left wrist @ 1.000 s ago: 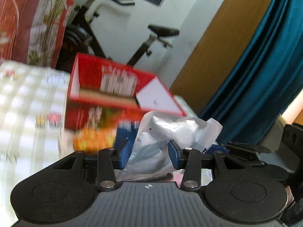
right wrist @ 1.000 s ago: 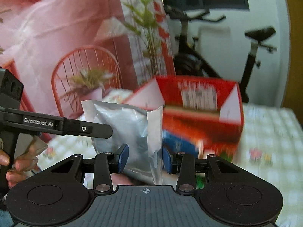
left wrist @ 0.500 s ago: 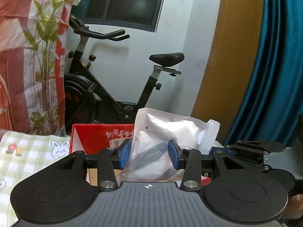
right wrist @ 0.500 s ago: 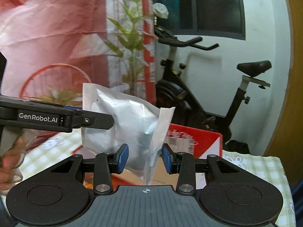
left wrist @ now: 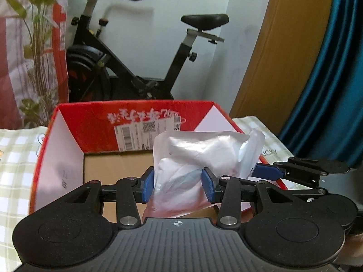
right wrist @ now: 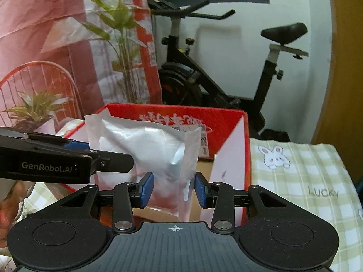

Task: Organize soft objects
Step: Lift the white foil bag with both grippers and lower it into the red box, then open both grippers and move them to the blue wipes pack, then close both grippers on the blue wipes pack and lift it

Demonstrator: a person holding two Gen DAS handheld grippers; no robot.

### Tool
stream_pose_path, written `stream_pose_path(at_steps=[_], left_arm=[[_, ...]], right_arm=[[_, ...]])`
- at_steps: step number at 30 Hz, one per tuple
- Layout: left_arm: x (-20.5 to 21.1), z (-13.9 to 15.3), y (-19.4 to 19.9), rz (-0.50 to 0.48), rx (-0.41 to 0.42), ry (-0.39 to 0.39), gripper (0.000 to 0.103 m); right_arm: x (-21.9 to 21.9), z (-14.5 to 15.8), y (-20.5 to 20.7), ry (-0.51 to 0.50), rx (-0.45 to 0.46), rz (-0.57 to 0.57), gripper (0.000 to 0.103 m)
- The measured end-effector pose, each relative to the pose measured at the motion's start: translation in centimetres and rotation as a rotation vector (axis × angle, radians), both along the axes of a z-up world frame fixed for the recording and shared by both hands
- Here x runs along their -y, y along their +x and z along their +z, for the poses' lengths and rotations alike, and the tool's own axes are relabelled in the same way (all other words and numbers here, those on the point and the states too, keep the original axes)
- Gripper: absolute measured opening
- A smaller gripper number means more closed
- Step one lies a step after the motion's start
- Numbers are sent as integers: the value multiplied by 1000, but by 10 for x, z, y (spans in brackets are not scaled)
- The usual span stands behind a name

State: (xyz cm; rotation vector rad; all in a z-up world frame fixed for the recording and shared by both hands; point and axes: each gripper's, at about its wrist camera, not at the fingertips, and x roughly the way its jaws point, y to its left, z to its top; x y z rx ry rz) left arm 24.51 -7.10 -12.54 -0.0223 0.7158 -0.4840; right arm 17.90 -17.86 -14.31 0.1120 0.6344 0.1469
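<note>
In the left wrist view, the checked cloth (left wrist: 13, 158) covers the table at nine o'clock, and the open red cardboard box (left wrist: 90, 122) stands on it, filling the middle of the frame. What shows of its brown floor, at about nine o'clock of the gripper, is bare, though most of the floor is hidden behind the gripper body. The left gripper (left wrist: 179, 187) has its blue-padded fingers closed on the lower part of a translucent white plastic pouch (left wrist: 204, 154) with something soft and pale inside; the pouch stands upright and bulges above the pads toward twelve o'clock. At three o'clock the other gripper reaches in from the side and meets the pouch's right edge.

In the right wrist view, the left tool comes in from nine o'clock, its fingers at the pouch's (right wrist: 145, 145) left edge. The right gripper (right wrist: 174, 191) pinches the pouch low down, one pad on each side, with the seam folded between them. The pouch hangs in front of the box's (right wrist: 226, 117) near wall, roughly over its opening. An exercise bike (right wrist: 226, 72) stands behind at twelve o'clock, and the rabbit-print cloth (right wrist: 295, 170) lies at three o'clock.

By this evidence the sorting is early or mid-way: one pouch is held by both tools above the box and not yet set down. Lowering and releasing it remains.
</note>
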Motion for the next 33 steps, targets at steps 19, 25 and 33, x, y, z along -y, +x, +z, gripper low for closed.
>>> stream_pose_path(at_steps=[19,25,33], left_arm=[[-36,32,-53,23,99,10,59],[-54,25,-92,66,125,7,59],[-67,-14,-137,159,66,-77,58]], right_arm=[[-5,15,-74,93,102,-21,41],[-11,7,-117,153,146,-28,41],[-35,-22,-158,133,196,9,54]])
